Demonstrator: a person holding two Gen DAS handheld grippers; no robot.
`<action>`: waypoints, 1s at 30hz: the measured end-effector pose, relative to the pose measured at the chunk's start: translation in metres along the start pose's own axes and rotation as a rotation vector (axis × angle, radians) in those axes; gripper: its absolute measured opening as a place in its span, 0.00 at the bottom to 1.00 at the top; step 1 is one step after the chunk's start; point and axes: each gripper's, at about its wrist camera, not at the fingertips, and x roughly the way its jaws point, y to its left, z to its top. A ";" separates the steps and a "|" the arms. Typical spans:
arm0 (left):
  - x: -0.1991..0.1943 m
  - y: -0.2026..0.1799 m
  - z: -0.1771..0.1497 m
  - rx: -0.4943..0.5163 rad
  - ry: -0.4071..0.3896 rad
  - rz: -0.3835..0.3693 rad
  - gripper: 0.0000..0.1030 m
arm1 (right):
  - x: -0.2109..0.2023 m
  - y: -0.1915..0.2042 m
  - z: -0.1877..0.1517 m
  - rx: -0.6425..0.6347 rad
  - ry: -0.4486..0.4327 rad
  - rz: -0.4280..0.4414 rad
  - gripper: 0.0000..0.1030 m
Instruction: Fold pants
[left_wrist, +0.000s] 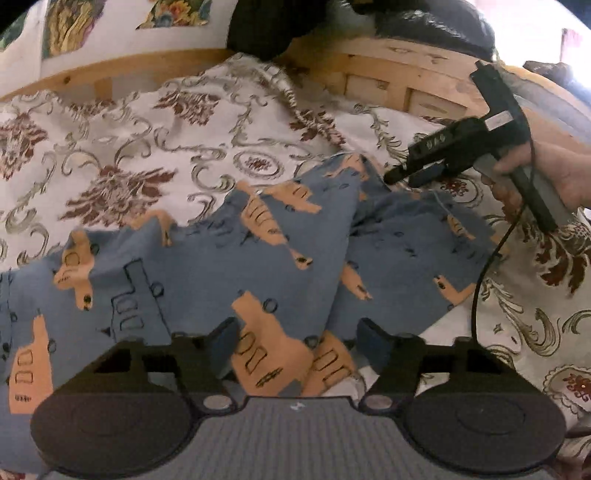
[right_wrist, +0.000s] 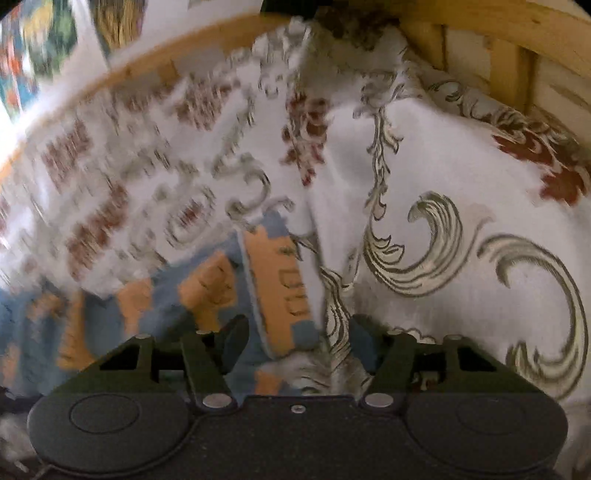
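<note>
With its jaws spread wide over the near hem, the left gripper (left_wrist: 297, 343) hangs just above the pants (left_wrist: 229, 280), holding nothing; a fold of blue-and-orange cloth sits in the gap between the fingers, which suggests it is lined up to pinch that edge but has not yet closed. The pants lie rumpled across a patterned bedspread (left_wrist: 122, 155), spread from the near left toward the far right, one layer already doubled over along a ridge running up the middle of the pants. Beyond that ridge, at the pants' far right corner, the right gripper (left_wrist: 397, 176) is held low in a person's hand (left_wrist: 546, 177), its tips down at the cloth's edge, a cable trailing from it across the bedspread right of the pants. Its own blurred view shows its fingers (right_wrist: 236, 339) well apart, an orange-printed strip of the pants standing in the gap and the bedspread bunched on the right side; nothing looks clamped. The blur there points to a gripper in motion. Taken together, the two tools bracket opposite ends of the pants, likely so both corners can be taken up for one fold. Farther off than the pants, a wooden bed frame (left_wrist: 388, 62) rims the bedspread, dark bundles (left_wrist: 428, 22) resting on top.
</note>
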 end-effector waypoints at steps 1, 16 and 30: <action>-0.001 0.003 0.000 -0.017 0.006 0.007 0.54 | 0.003 0.002 -0.002 -0.013 0.007 -0.008 0.61; -0.008 0.020 0.006 -0.124 -0.014 0.018 0.17 | -0.007 0.005 0.004 0.056 -0.035 0.083 0.15; -0.030 0.028 0.011 -0.043 -0.027 -0.142 0.15 | -0.134 0.013 -0.076 0.013 -0.103 -0.071 0.07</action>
